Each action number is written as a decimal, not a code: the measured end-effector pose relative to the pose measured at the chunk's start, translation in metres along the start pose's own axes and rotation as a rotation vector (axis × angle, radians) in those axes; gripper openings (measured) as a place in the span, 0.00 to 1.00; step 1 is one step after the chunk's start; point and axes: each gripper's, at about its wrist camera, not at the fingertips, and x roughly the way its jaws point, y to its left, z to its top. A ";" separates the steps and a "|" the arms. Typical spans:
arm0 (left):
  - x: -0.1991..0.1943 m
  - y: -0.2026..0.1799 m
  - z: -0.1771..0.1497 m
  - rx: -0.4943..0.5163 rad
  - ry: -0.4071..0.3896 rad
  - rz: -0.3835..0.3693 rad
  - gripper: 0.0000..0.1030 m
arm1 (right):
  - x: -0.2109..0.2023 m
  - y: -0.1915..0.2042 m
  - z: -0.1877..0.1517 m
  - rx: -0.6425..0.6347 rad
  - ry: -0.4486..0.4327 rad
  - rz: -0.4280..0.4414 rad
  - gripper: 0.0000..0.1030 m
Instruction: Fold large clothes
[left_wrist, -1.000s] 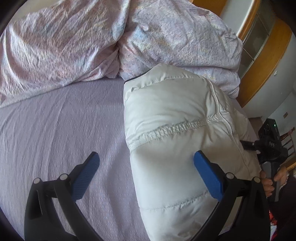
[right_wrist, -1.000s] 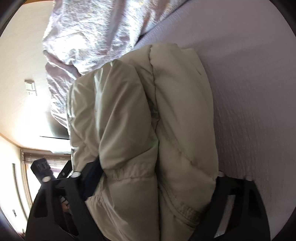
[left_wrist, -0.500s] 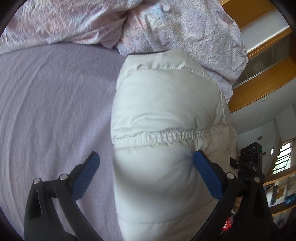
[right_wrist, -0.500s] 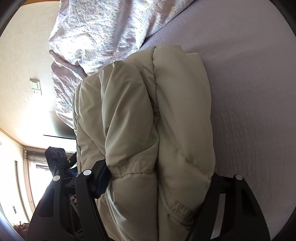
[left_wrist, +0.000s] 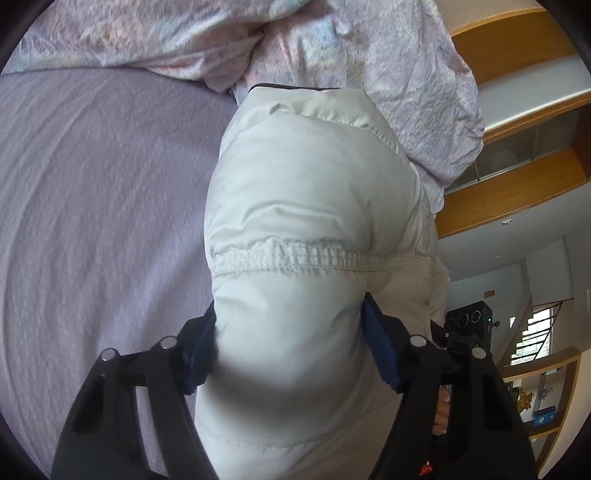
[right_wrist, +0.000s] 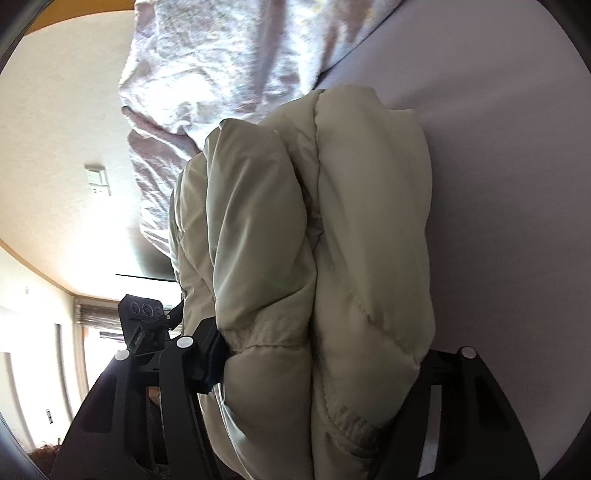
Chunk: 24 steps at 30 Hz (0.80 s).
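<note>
A cream puffy jacket (left_wrist: 303, 206) lies folded into a thick bundle on the lilac bed sheet (left_wrist: 92, 206). My left gripper (left_wrist: 291, 350) is shut on the near end of the bundle, its blue pads pressing both sides. In the right wrist view the same jacket (right_wrist: 332, 240) fills the middle as stacked folds. My right gripper (right_wrist: 317, 369) is closed around the bundle from the other side; its right finger is mostly hidden behind the fabric. Each gripper shows in the other's view, at the jacket's edge.
A crumpled pink floral duvet (left_wrist: 332, 48) lies heaped at the far end of the bed, touching the jacket's far end. Wooden shelving (left_wrist: 517, 122) and a stair rail stand beyond the bed's right side. A wall with a light switch (right_wrist: 96, 181) shows at left.
My left gripper has closed from wide open onto the jacket. Both grippers have moved in on the bundle, which now sits nearer the duvet. The right gripper has tightened a little.
</note>
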 end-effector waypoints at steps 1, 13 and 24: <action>-0.005 0.001 0.002 -0.002 -0.009 -0.002 0.67 | 0.005 0.004 0.002 -0.003 0.003 0.022 0.58; -0.074 0.052 0.048 -0.070 -0.163 0.048 0.67 | 0.091 0.071 0.037 -0.116 0.073 0.108 0.58; -0.071 0.090 0.068 -0.046 -0.192 0.212 0.70 | 0.142 0.069 0.039 -0.117 0.057 -0.058 0.60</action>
